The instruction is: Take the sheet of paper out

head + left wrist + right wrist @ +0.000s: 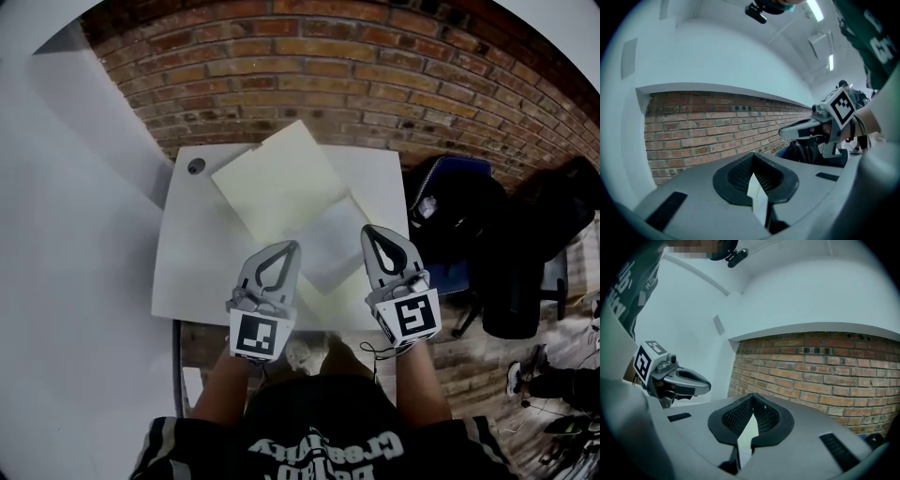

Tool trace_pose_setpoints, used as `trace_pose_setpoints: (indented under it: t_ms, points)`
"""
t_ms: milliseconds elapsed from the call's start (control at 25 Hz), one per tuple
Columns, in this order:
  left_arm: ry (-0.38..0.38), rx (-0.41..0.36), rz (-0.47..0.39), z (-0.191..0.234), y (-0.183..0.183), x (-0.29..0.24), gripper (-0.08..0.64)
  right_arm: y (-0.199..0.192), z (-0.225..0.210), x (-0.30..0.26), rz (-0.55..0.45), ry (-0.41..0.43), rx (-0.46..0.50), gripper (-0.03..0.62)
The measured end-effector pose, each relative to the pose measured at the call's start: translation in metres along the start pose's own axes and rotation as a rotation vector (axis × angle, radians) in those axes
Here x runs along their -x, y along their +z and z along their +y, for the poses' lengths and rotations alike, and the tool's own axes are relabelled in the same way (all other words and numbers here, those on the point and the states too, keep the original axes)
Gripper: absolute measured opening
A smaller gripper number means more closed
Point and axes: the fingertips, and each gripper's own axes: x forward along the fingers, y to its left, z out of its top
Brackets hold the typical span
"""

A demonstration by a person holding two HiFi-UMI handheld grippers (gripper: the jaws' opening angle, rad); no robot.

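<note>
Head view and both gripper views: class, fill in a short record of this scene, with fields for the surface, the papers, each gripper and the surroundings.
surface: white table, far edge against a brick wall
papers: pale yellow sheet lying on the table; white sheet overlapping its near part
left gripper: jaws shut, apparently on an edge of the white sheet
right gripper: jaws shut, apparently on an edge of the white sheet
table detail: round hole near the far left corner
surroundings: dark blue chair to the right
</note>
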Motion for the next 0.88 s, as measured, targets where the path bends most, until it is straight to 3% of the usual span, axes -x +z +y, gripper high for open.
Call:
trace_pose_setpoints:
  t_ms: [600, 880]
  points:
    - [0.145, 0.018, 0.071, 0.009, -0.015, -0.067, 0.0, -0.035, -0.042, -0.064, -0.002, 0.25, -0.055, -0.006]
    - [0.233, 0.034, 0.091, 0.007, -0.018, -0.072, 0.0, -0.05, -0.037, -0.084, -0.005, 0.393, -0.036, -0.006]
